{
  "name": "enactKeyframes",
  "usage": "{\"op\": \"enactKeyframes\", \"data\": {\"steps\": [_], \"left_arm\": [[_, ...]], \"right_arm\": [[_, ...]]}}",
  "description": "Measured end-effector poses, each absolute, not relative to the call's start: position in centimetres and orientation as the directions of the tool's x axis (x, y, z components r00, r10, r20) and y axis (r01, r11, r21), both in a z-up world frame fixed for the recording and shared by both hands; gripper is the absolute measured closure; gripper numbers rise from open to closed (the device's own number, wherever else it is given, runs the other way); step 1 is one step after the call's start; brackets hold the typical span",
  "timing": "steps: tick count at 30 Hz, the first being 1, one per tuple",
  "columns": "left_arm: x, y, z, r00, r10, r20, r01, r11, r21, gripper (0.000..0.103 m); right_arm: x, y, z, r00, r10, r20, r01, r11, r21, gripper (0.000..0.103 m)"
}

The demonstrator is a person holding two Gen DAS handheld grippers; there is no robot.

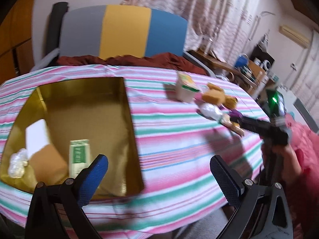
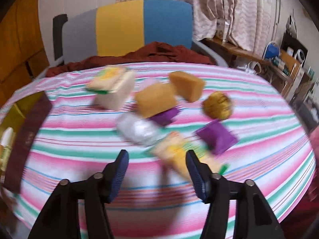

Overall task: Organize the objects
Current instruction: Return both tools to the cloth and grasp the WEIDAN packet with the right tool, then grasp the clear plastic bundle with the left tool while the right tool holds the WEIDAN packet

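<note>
An open gold box [image 1: 119, 91] lies on the striped cloth and holds a white packet [image 1: 36, 137], a brown packet [image 1: 47, 163], a green-and-white carton [image 1: 78, 155] and a clear-wrapped item [image 1: 18, 162]. My left gripper [image 1: 159, 171] hovers open and empty beside the box's right wall. In the right wrist view, my right gripper [image 2: 157, 159] stands open above the cloth, with a blurred yellow packet [image 2: 175, 155] just ahead of its right finger. Beyond lie a clear-wrapped white item [image 2: 137, 129], two brown blocks [image 2: 155, 99], purple packets [image 2: 217, 139], a gold round thing [image 2: 217, 104] and a cream carton [image 2: 113, 89].
A chair with grey, yellow and blue panels [image 1: 123, 31] and a dark red cloth [image 2: 151, 53] stand behind the table. A cluttered wooden shelf [image 2: 279, 63] runs along the right wall. A hand [image 1: 287, 159] holds the right gripper [image 1: 234, 119] at the table's right edge.
</note>
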State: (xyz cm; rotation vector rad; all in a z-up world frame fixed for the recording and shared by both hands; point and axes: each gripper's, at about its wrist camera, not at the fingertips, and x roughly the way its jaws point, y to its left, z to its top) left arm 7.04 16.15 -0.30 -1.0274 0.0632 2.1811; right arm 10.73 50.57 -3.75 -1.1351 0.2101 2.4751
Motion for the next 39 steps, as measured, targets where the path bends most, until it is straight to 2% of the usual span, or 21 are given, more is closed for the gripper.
{"op": "enactKeyframes", "data": {"steps": [6,12,14,19,21,28,32,35,39], "left_arm": [[8.6,18.4,-0.5,-0.39,0.587,-0.709,-0.666,-0.712,-0.223,0.0],[9.4,19.4,-1.0,-0.368,0.58,-0.726,-0.683,-0.699,-0.212,0.0],[9.4,19.8,-1.2,-0.358,0.581,-0.731,-0.683,-0.696,-0.219,0.0],[9.0,21.0,-1.3,-0.353,0.572,-0.74,-0.677,-0.702,-0.219,0.0],[8.8,22.0,-1.1,-0.361,0.563,-0.743,-0.673,-0.709,-0.21,0.0],[7.4,26.1,-0.9,-0.395,0.539,-0.744,-0.679,-0.717,-0.159,0.0],[5.7,29.5,-1.5,-0.393,0.56,-0.729,-0.682,-0.71,-0.178,0.0],[4.3,32.5,-2.3,-0.358,0.627,-0.692,-0.71,-0.664,-0.234,0.0],[3.1,37.0,-3.6,-0.392,0.611,-0.688,-0.756,-0.64,-0.138,0.0]], "right_arm": [[9.0,54.1,-6.4,-0.499,0.27,-0.823,-0.279,-0.95,-0.143,0.035],[9.7,55.3,-7.7,-0.493,0.198,-0.847,-0.248,-0.965,-0.081,0.035],[10.4,55.2,-7.8,-0.523,0.186,-0.832,-0.273,-0.961,-0.043,0.036],[11.0,55.1,-8.2,-0.564,0.194,-0.803,-0.383,-0.922,0.047,0.051],[11.1,55.2,-8.1,-0.575,0.225,-0.787,-0.443,-0.894,0.069,0.053],[11.9,53.9,-8.1,-0.562,0.395,-0.727,-0.583,-0.812,0.01,0.055],[12.8,55.3,-8.4,-0.58,0.399,-0.711,-0.627,-0.775,0.077,0.055],[13.6,55.7,-8.4,-0.6,0.397,-0.695,-0.637,-0.763,0.114,0.055],[13.9,55.5,-8.5,-0.601,0.41,-0.686,-0.648,-0.753,0.118,0.055]]}}
